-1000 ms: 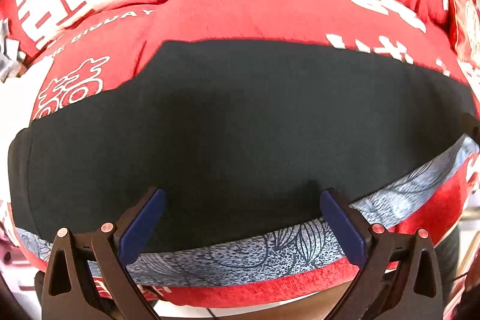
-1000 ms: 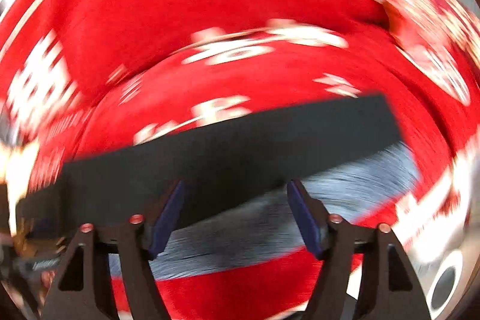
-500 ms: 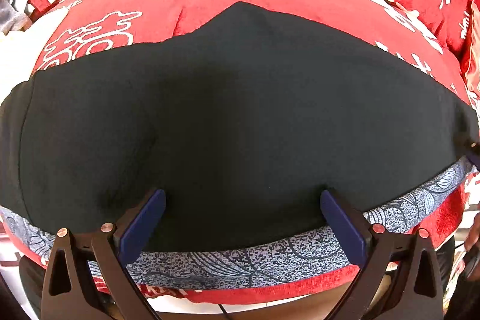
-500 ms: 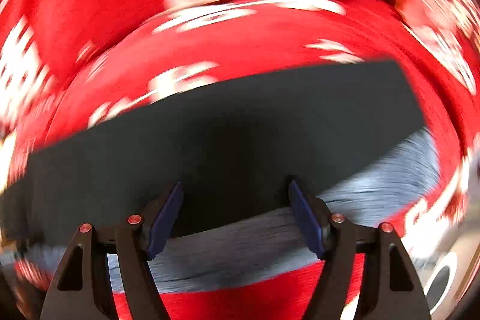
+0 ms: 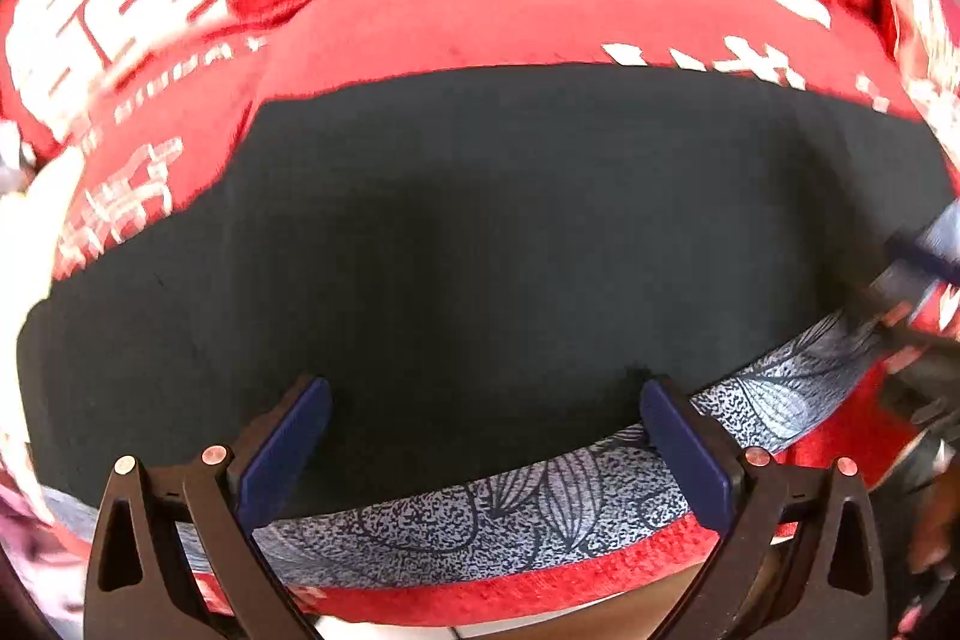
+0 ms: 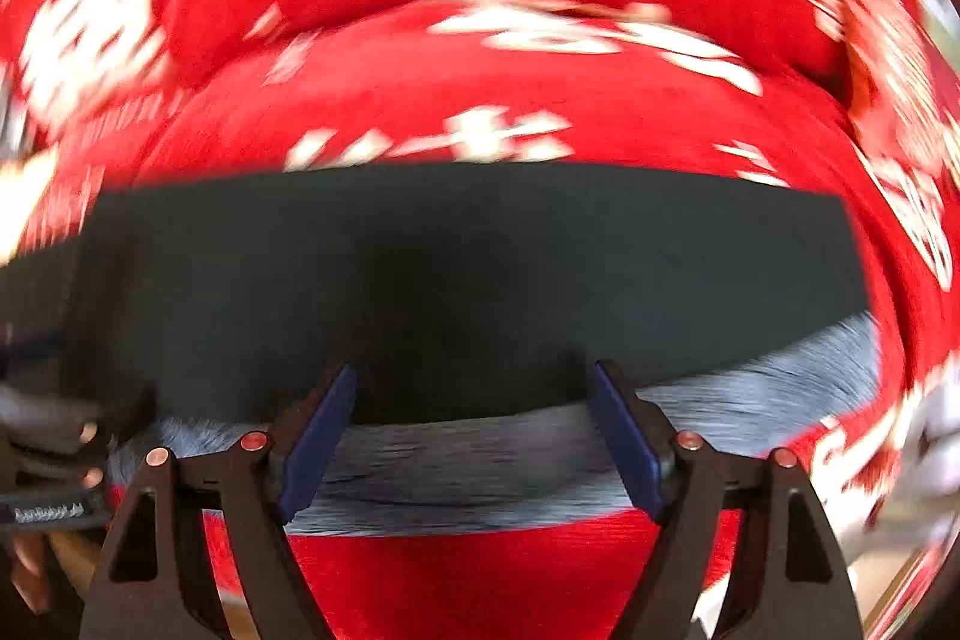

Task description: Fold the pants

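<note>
The black soft-fabric pants with a grey leaf-print band lay flat on a red printed plush blanket. The left gripper stood spread, holding nothing. The right gripper was opening, nothing clamped. The cloth looked light and limp; the banded edge seemed the best place to pinch.

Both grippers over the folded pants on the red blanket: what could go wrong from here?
1. Both the left gripper and the right gripper hold nothing; the right's jaws are opening. A pinch from here may catch only the top layer of the black pants, undoing the fold.
2. The patterned grey band lies right at the edge of the soft red blanket; closing low might grab blanket too.
</note>
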Tool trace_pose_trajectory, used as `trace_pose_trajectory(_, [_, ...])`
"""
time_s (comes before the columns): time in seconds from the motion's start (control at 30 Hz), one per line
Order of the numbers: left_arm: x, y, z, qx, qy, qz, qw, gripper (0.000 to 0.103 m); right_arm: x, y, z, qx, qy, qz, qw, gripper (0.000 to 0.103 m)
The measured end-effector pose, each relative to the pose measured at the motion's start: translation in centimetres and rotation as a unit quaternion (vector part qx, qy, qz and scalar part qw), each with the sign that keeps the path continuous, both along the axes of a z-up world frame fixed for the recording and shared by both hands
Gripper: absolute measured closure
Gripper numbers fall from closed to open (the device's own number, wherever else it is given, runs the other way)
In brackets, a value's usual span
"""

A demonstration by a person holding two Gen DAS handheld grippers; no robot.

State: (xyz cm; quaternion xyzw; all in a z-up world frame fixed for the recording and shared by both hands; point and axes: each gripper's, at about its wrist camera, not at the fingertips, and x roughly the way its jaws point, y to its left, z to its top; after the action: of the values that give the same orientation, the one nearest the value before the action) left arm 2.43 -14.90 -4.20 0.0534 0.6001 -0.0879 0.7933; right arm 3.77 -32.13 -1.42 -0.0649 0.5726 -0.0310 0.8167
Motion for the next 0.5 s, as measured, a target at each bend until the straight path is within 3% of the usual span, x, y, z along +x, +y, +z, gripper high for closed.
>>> trace_pose_trajectory(0.17, [0.1,4.1,-0.6,-0.007,0.005,0.034,0.9994,0.0,-1.3,-3.8,0.1,0.058,-0.016,-0.022,0.998,0.01])
trace_pose_trajectory(0.27, [0.3,5.8,-1.6,-0.044,0.026,0.068,0.9964,0.0,-2.2,-3.9,0.2,0.06,-0.009,-0.032,0.998,0.008])
trace_pose_trajectory(0.37, [0.4,5.6,-1.5,-0.037,0.026,0.067,0.9967,0.0,-0.8,-3.1,0.1,0.033,0.013,-0.082,0.996,0.008])
trace_pose_trajectory(0.43, [0.3,5.7,-1.6,-0.039,0.027,0.064,0.9969,0.0,-0.5,-2.9,-0.2,0.009,0.037,-0.09,0.995,0.0])
trace_pose_trajectory(0.5, [0.5,6.0,-1.6,-0.042,0.029,0.061,0.9969,0.0,0.1,-2.6,-0.7,-0.001,0.043,-0.084,0.996,0.0])
